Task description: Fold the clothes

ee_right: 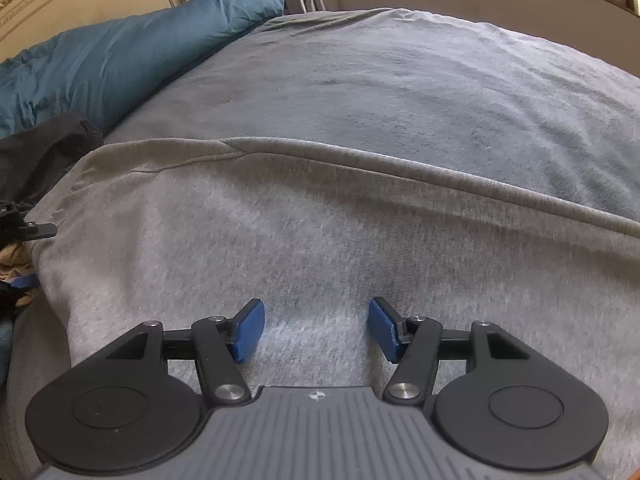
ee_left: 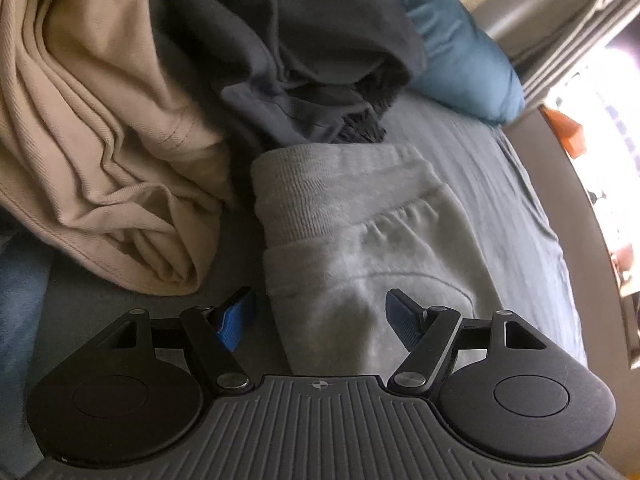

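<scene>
Folding is midway: grey sweatpants lie doubled on the bed, both grippers above with fingers apart, empty; beige garment and dark clothes unfolded.

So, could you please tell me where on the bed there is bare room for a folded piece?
Bare bed cover lies beyond the grey garment, bordered by the blue pillow. In the left wrist view it is crowded: beige clothes and dark clothes pile beside the garment.
</scene>
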